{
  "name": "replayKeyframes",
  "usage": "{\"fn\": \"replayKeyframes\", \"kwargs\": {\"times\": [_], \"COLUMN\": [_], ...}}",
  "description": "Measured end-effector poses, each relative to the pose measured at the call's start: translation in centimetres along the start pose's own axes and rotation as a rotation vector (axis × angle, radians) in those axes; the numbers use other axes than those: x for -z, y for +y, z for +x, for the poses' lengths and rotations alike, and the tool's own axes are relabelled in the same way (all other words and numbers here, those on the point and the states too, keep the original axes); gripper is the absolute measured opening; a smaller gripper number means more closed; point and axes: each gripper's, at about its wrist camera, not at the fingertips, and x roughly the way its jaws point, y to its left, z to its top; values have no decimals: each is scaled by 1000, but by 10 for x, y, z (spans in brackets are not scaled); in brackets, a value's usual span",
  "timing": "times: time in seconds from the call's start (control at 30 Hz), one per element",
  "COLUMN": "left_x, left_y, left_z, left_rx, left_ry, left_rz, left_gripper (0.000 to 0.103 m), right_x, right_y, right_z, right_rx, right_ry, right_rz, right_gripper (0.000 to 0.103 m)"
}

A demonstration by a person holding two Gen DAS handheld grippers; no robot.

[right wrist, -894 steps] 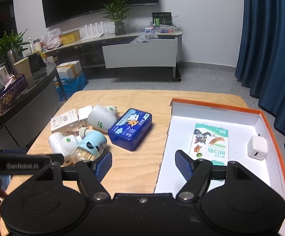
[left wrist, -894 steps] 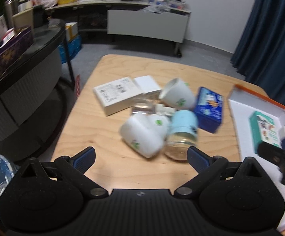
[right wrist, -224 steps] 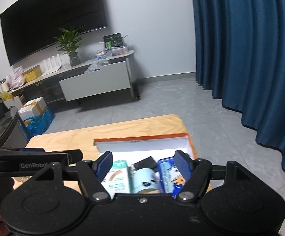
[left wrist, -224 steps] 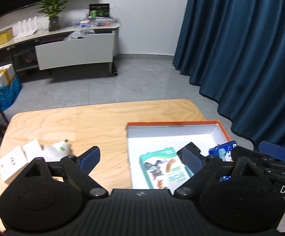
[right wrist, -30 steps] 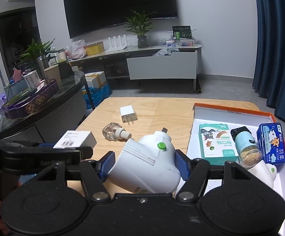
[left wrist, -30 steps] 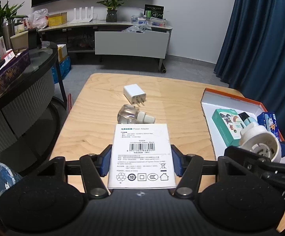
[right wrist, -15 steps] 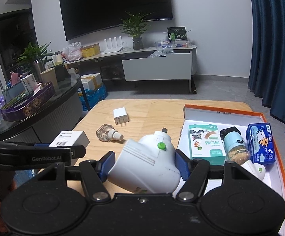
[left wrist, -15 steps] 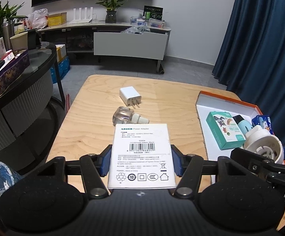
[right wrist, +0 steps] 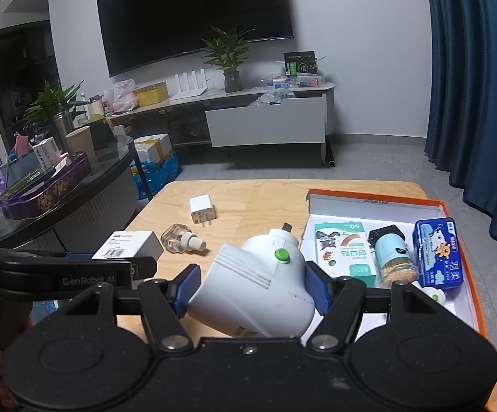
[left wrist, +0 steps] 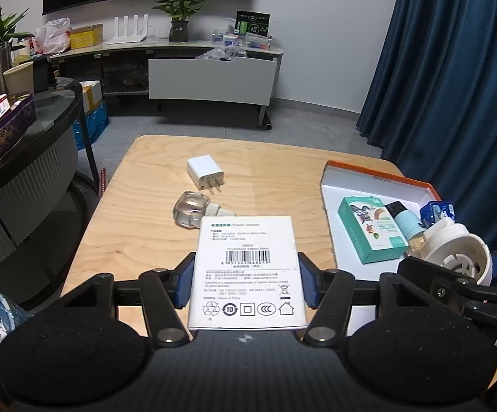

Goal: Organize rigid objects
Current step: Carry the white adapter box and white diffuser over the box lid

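My left gripper [left wrist: 246,283] is shut on a white power adapter box [left wrist: 246,271], held above the wooden table's near edge. My right gripper [right wrist: 253,290] is shut on a white plug-in device [right wrist: 255,288] with a green button, held just left of the orange-rimmed white tray [right wrist: 379,206]. The tray holds a green card box [right wrist: 344,250], a light-blue-capped jar [right wrist: 392,257] and a blue tin [right wrist: 437,250]. A white charger [left wrist: 204,172] and a clear refill bottle [left wrist: 193,210] lie on the table.
The wooden table [left wrist: 152,185] has its left edge beside a dark round glass table [left wrist: 25,158] loaded with boxes. A TV cabinet [right wrist: 265,123] stands at the far wall. Blue curtains [left wrist: 454,68] hang at the right.
Both grippers keep their loads and have shifted slightly right and back, toward the tray. The objects on the table have not moved.
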Motion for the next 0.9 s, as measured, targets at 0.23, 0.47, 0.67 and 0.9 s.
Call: {"fn": "replayKeyframes", "kwargs": {"times": [0.23,0.47,0.67,0.9], "left_x": [-1,1,1,0], "left_y": [-14,-38,-53,-64], "left_z": [0,2,3,7], "left_rx": [34,78,99,112], "left_ry": [5,9,7,13], "left_rz": [15,48,68,82], "left_gripper": [60,60,60,60], "right_x": [-1,-2,-1,0], "right_y": [-12,-24,-35,-46], "right_z": [-7,-16,-21,-24], "right_rx": [24,49,62,79], "right_ry": [-7,-20,-27,-30], "right_rz": [26,45,70,83], "right_gripper": [79,79,79,79]}}
